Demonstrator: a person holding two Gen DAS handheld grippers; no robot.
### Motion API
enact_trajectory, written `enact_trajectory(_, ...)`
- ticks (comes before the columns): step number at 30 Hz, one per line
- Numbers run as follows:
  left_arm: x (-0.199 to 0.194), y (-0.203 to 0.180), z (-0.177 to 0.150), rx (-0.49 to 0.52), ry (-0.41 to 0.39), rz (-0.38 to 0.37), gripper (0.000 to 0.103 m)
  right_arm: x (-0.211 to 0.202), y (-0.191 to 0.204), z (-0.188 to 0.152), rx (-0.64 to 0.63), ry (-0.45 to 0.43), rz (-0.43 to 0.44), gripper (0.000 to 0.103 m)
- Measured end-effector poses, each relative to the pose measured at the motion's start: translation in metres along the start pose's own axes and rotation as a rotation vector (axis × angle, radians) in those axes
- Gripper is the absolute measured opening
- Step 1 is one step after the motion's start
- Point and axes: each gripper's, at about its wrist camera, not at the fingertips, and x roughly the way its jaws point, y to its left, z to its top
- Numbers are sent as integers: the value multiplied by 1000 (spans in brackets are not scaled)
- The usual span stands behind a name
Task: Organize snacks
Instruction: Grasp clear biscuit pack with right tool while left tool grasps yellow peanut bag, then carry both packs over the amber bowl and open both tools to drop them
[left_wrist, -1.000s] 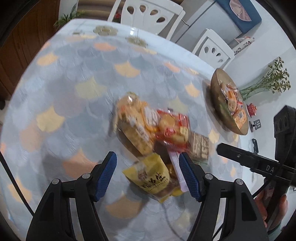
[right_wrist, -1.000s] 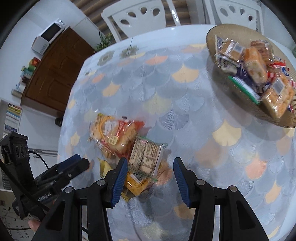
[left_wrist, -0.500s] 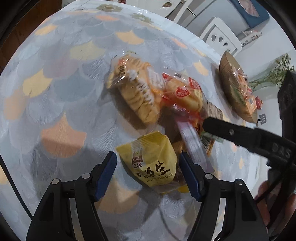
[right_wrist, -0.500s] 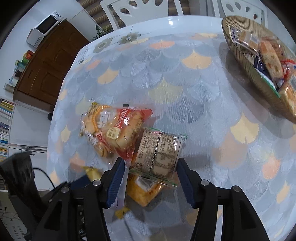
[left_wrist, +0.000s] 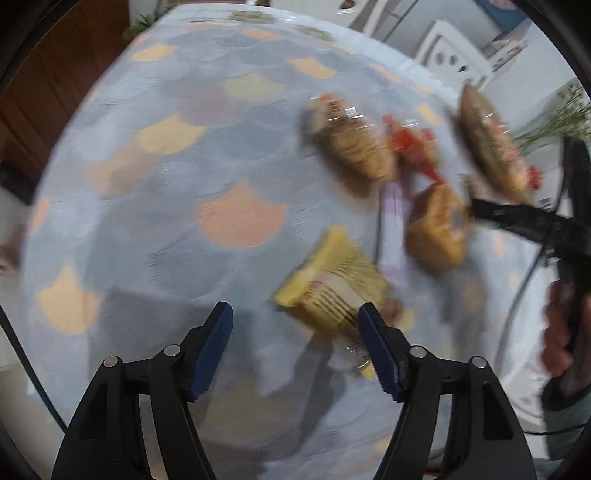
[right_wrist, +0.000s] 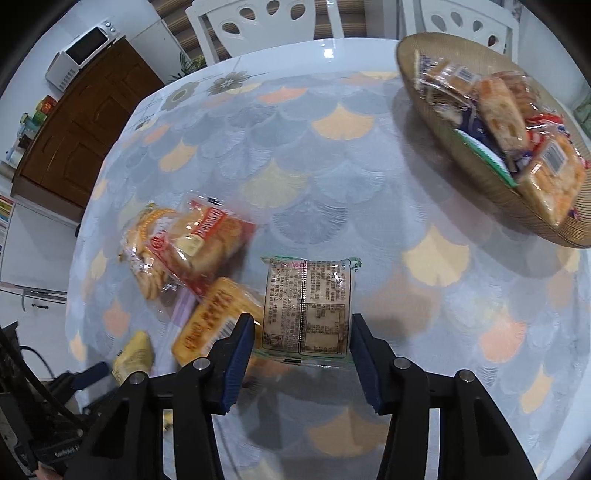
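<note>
Loose snack packs lie in a pile on the patterned tablecloth. In the right wrist view my right gripper (right_wrist: 301, 341) is open, its blue pads either side of a clear pack with a printed label (right_wrist: 308, 306); contact is unclear. Left of it lie an orange pack (right_wrist: 214, 321), a red cracker pack (right_wrist: 201, 242) and a yellow pack (right_wrist: 135, 354). The left wrist view is blurred: my left gripper (left_wrist: 295, 334) is open, the yellow pack (left_wrist: 332, 288) just ahead of its right finger. The right gripper's finger (left_wrist: 517, 218) reaches in from the right there.
A woven basket (right_wrist: 476, 173) with several wrapped snacks stands at the table's far right; it also shows in the left wrist view (left_wrist: 487, 147). White chairs (right_wrist: 266, 26) stand behind the table. A wooden cabinet (right_wrist: 81, 129) with a microwave is at the left.
My right gripper has closed in on the labelled clear pack, now between its pads. My left gripper has swung left and the yellow pack has shifted from between its fingers toward the right one.
</note>
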Motion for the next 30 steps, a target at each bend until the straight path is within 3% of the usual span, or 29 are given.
enact_trajectory(2,-2,3,-5,-6,14,0,68,0,-3,-3,-9,4,-22,44)
enact_trajectory(7,-3,-12,-11,-49,43,-174,68,7,-15,-18,-13,46,-33,44)
enact_trajectory(11,18,-26,-5,-105,81,-220,68,10,-23,-24,3,73,-22,44)
enact_trajectory(17,30,-43,19,-63,13,-123,68,1,-33,-21,24,57,-13,44)
enact_trajectory(22,36,-53,29,4,4,-44,68,-3,-48,-19,57,46,8,44)
enact_trajectory(25,38,-59,25,46,-8,5,67,-1,-55,-16,78,48,35,51)
enact_trajectory(28,40,-67,22,96,-28,82,56,4,-51,-7,82,45,55,52)
enact_trajectory(30,38,-68,20,109,-43,83,48,9,-45,-1,69,35,49,52)
